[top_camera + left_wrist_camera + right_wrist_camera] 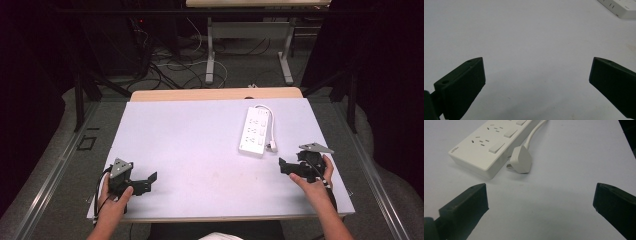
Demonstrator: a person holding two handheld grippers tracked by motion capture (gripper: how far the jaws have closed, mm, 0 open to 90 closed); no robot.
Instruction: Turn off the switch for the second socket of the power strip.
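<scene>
My table (200,130) has a pale top with a wooden back edge. Beyond it, grey floor (240,65) carries tangled cables (165,65) under a 2nd table (250,4) on 2 metal legs. Dark curtains (30,75) close both sides.

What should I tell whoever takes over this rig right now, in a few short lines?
Left gripper: open, holding nothing, near the table's front left.
Right gripper: open, holding nothing, just in front of the power strip.
Power strip: flat on the table, right of centre, untouched.
Plug: lying beside the strip's near end, cable looped along its side.
Done: nothing visible yet.
Left: probably grasping the plug or strip with the right gripper.
</scene>
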